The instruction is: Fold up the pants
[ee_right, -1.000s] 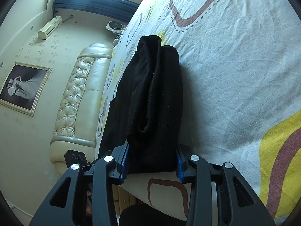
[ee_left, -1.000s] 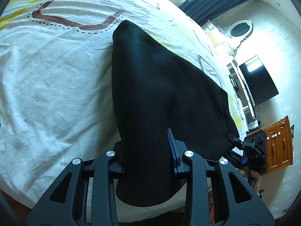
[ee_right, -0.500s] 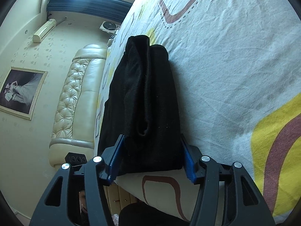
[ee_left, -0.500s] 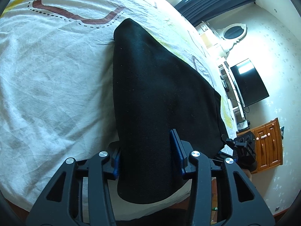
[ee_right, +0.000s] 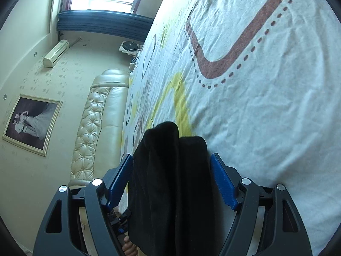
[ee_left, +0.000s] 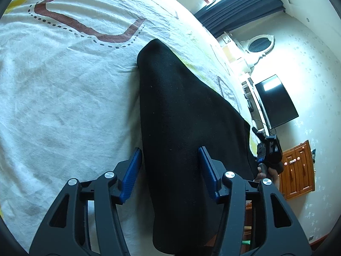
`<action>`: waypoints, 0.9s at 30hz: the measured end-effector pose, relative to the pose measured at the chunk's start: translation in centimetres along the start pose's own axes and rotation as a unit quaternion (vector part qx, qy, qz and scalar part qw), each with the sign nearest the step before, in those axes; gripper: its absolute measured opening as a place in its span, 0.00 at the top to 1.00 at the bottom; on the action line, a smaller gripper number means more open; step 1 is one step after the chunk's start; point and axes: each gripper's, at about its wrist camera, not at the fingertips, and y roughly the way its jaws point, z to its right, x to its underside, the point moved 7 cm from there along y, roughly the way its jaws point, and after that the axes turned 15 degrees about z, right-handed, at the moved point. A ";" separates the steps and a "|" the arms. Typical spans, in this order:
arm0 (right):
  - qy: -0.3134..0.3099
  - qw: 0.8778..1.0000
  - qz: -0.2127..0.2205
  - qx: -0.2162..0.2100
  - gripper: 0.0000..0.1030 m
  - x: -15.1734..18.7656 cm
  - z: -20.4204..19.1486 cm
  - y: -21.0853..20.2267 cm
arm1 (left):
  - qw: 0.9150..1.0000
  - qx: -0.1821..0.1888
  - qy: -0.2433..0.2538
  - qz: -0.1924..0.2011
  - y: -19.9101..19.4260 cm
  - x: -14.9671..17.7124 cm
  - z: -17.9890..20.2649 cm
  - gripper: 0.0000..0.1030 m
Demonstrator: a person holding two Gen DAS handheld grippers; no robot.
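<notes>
Since a second ago, both pairs of tongs have spread apart: their blue pads were pressed into the black cloth then, and now a gap shows on each side.

Left wrist view: the left tongs [ee_left: 169, 168] stand released, one blue pad just off the left edge of the pants [ee_left: 181, 115] and the other lying over the cloth without pinching it. The pants lie as one long black band on the bed [ee_left: 64, 85], narrow at the far end and widening toward the right. Laid flat and smooth like this, they look set down after a fold, so letting go makes sense. At the right edge of the cloth the right tongs [ee_left: 259, 133] appear small, their grip unreadable from here. I count one pair of pants, one dark television [ee_left: 275, 102] on the wall side, one oval mirror [ee_left: 260, 43], and one wooden cabinet [ee_left: 298, 168].

Right wrist view: the right tongs [ee_right: 170, 179] are likewise released, with the pads clear of the cloth on either side. Between them the pants [ee_right: 170, 181] show two stacked rolls of fabric, which suggests a doubled layer resting on the bed [ee_right: 266, 106]. I also count one tufted headboard [ee_right: 96, 119], one framed photograph [ee_right: 32, 123], and one air conditioner [ee_right: 55, 53].
</notes>
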 end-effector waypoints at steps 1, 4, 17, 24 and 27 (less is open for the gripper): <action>0.000 1.000 0.001 0.001 0.29 -0.3 -0.1 0.5 | 1.000 -0.003 0.008 -0.002 0.0 0.2 0.0 0.40; -0.022 0.999 -0.010 0.049 0.62 -0.3 1.0 1.7 | 1.000 -0.010 0.019 -0.004 -0.1 0.7 0.0 0.38; -0.021 0.999 -0.030 0.017 0.34 2.2 0.6 -1.7 | 1.000 -0.011 0.029 -0.006 0.2 0.9 0.0 0.27; -0.095 0.993 -0.069 0.033 0.33 6.9 0.8 -5.6 | 0.997 -0.022 0.079 -0.016 0.7 1.9 1.4 0.08; -0.104 0.991 -0.061 0.055 0.28 7.5 1.1 -7.6 | 0.993 -0.052 0.100 -0.017 0.6 2.4 1.8 0.08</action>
